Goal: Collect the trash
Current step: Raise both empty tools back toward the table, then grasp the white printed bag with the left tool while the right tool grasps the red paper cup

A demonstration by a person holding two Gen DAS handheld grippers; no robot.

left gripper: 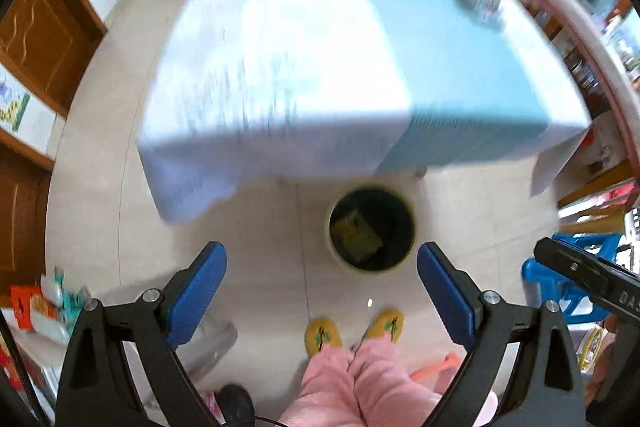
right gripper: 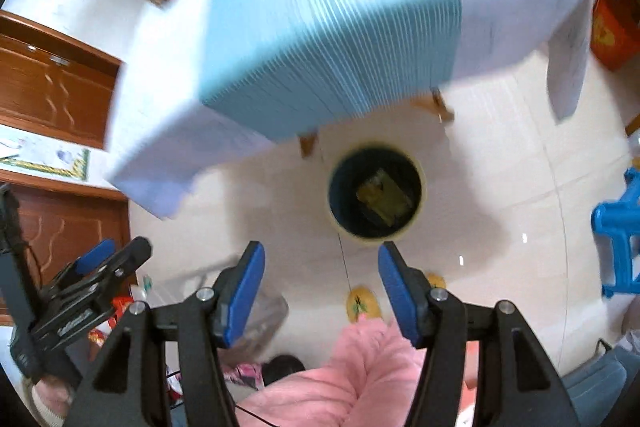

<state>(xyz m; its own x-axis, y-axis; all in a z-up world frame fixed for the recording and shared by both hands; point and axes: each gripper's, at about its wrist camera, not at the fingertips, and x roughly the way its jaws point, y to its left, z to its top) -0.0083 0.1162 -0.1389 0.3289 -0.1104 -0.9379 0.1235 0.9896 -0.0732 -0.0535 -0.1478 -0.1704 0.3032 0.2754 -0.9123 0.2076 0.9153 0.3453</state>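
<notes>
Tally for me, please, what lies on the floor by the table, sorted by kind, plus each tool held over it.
Trash bin, a yellow wrapper inside: 1
Yellow slippers: 2
Blue plastic stool: 1
Open tools, left tool and right tool: 2
Total: 6

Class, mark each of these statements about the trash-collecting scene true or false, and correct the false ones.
1. The left gripper holds a wrapper. False: its jaws are open with nothing between them.
2. The round trash bin stands on the floor near the table's edge. True.
3. The bin is empty. False: a yellowish-green piece of trash lies inside it.
4. The right gripper is open. True.
5. The table is bare wood. False: a white and light blue cloth covers it.
6. The person wears yellow slippers. True.
</notes>
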